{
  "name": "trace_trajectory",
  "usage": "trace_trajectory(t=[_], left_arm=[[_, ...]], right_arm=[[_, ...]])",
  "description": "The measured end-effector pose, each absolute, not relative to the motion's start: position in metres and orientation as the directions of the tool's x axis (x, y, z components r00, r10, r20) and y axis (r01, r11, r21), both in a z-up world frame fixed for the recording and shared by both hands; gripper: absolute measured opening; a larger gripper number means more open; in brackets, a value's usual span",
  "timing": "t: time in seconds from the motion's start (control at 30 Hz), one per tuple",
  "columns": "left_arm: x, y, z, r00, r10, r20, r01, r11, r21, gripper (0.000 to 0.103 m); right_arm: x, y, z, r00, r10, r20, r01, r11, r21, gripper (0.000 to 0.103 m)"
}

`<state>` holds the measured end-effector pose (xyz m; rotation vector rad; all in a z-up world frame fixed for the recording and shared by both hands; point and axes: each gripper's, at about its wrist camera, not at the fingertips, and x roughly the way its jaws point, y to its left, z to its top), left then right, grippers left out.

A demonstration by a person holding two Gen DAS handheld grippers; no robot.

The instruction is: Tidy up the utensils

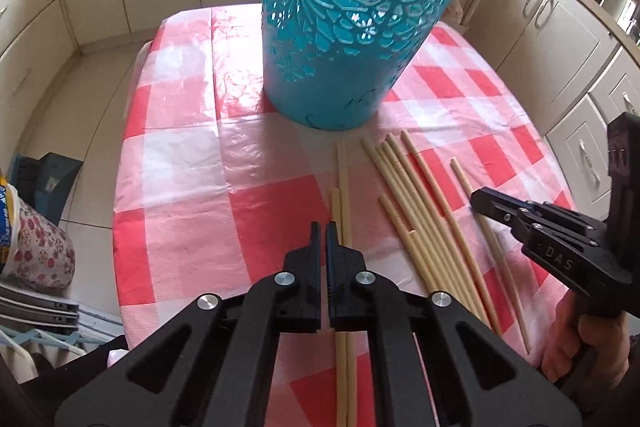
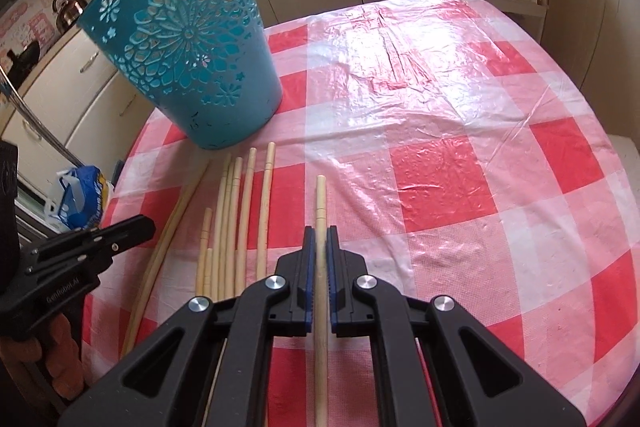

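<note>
The right gripper clamped one pale wooden chopstick; the left gripper hung shut, holding nothing. Remaining chopsticks lay at nine o'clock, the perforated teal plastic bucket at eleven.

The right gripper is squeezing one chopstick. More chopsticks are lying beside it on the checked tablecloth, near the blue bucket.

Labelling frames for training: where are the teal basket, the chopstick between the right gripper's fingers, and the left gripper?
teal basket (image 2: 188,67): right wrist view, patterned side wall.
chopstick (image 2: 320,203): right wrist view, shaft beyond the fingers.
left gripper (image 1: 323,227): left wrist view, between fingertips.
</note>
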<state>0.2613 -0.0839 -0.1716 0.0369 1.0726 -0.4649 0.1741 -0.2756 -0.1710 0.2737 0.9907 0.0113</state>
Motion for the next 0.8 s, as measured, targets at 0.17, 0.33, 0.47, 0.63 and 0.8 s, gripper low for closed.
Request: trace_trajectory(t=[0.17, 0.33, 0.47, 0.63, 0.8], left_arm=[[0.255, -0.085, -0.173, 0.380, -0.354, -0.855, 0.394, 0.898, -0.196, 0.004], [0.251, -0.090, -0.176, 0.371, -0.353, -0.859, 0.413, 0.891, -0.188, 0.008], [0.245, -0.094, -0.172, 0.381, -0.339, -0.860, 0.430, 0.889, -0.159, 0.008], [0.245, -0.099, -0.176, 0.382, -0.312, -0.870, 0.434, 0.892, -0.129, 0.009], [0.238, -0.107, -0.175, 0.399, -0.268, -0.877, 0.464, 0.884, -0.059, 0.005]], right_arm=[[0.173, -0.274, -0.170, 0.552, 0.127, -0.824, 0.109, 0.969, 0.223, 0.006], [0.173, -0.275, -0.170, 0.552, 0.131, -0.823, 0.107, 0.968, 0.226, 0.006], [0.173, -0.275, -0.170, 0.554, 0.133, -0.822, 0.106, 0.968, 0.228, 0.008], [0.173, -0.271, -0.168, 0.551, 0.114, -0.827, 0.094, 0.976, 0.197, 0.008], [0.172, -0.261, -0.168, 0.549, 0.063, -0.834, 0.066, 0.991, 0.118, 0.007]])
